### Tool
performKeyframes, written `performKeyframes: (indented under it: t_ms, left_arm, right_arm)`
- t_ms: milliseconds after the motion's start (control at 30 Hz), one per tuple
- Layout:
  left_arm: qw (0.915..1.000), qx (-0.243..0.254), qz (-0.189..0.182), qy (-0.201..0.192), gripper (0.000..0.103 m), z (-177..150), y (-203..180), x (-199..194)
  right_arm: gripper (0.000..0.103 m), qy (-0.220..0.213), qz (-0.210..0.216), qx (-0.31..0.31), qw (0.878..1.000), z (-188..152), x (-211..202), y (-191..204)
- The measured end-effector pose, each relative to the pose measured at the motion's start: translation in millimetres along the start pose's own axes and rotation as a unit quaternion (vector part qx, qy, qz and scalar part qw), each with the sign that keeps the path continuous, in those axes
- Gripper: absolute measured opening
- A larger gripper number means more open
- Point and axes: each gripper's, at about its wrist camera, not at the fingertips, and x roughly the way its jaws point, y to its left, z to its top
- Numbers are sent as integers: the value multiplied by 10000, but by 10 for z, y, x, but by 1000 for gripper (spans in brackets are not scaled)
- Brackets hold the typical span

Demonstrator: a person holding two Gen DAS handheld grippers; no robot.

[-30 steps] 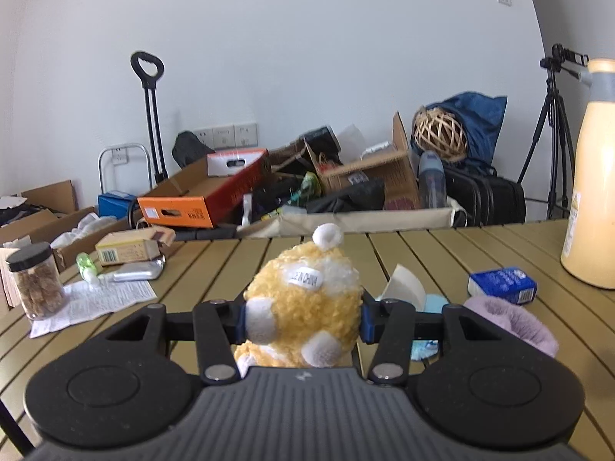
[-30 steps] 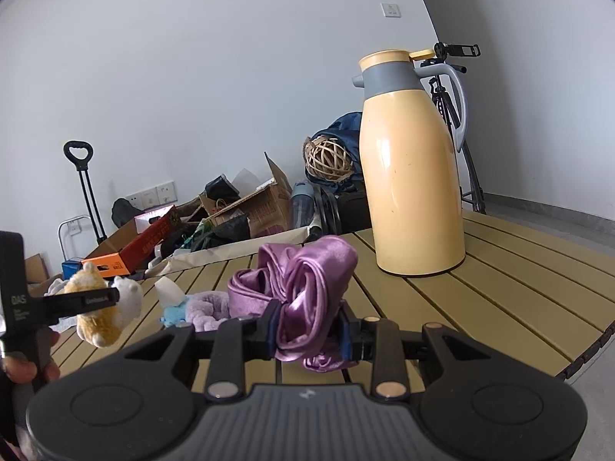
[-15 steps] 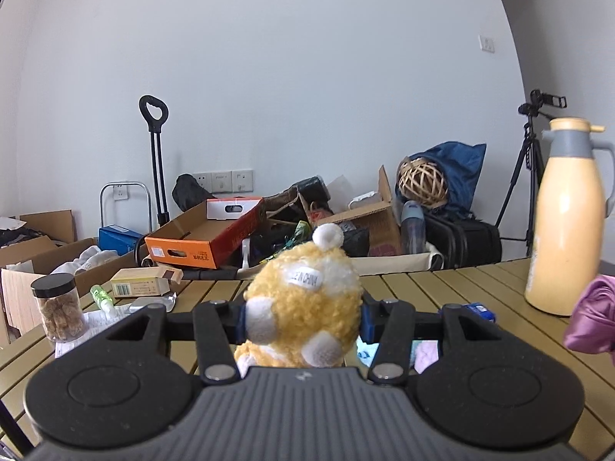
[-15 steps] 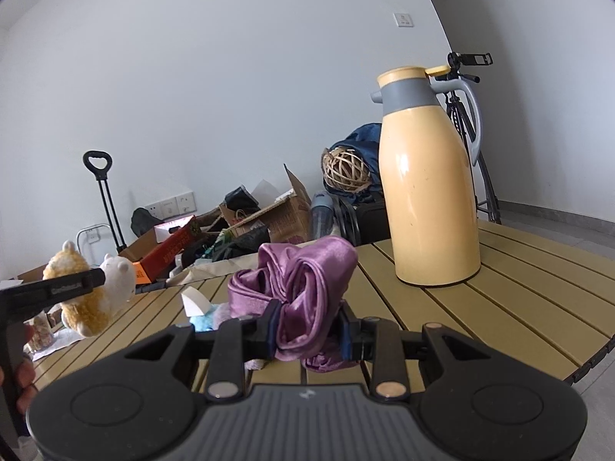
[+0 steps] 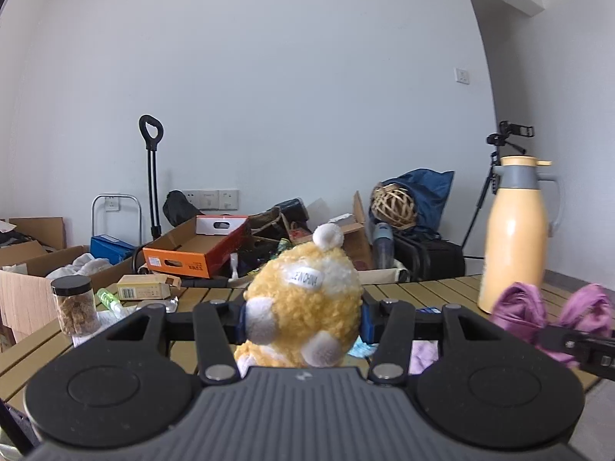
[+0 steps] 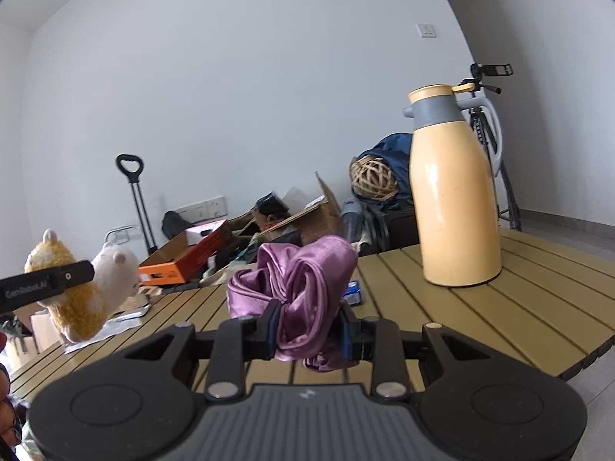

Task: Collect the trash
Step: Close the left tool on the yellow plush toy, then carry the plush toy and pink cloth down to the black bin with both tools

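Plush [image 5: 303,307] is clamped in left gripper [image 5: 303,317], scrunchie [image 6: 303,299] in right gripper [image 6: 307,334]. Both are held clear above the table [image 6: 480,307], left of the flask [image 6: 453,188], likely for carrying off as trash.

Both my cams are riding right on the grippers, looking forward along the fingers, nearly level, just above the slatted table [image 6: 480,307]. The left one is facing the cluttered wall, with the yellow plush [image 5: 303,303] filling the near middle, super close to the lens. The right one is sitting further right and is facing the same wall, the purple satin cloth [image 6: 303,299] right up in front. Both views are sharing the cream thermos [image 5: 515,238], the orange box [image 5: 192,257], the trolley handle [image 6: 130,165] and the wicker ball [image 6: 373,178]. They're also catching each other: the cloth is showing at the left cam's right edge, the plush at the right cam's left edge.
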Motion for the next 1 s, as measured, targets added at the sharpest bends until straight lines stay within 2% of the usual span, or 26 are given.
performKeyframes:
  t_ms: [200, 533, 800, 1000]
  left_arm:
    - [9999, 72, -130, 46, 51, -20, 34, -383]
    - [9983, 197, -290, 467, 51, -162, 190, -857]
    - [9944, 310, -511, 870, 51, -371, 214, -1107]
    - [9890, 423, -653, 1256, 51, -579, 199, -1146]
  right_arm:
    - [29, 92, 157, -121, 9998, -43, -285, 139]
    - [29, 585, 275, -165, 9978, -308, -674, 301]
    - [29, 990, 247, -137, 9947, -587, -951, 372]
    - [29, 1343, 171, -86, 9908, -808, -1064, 373]
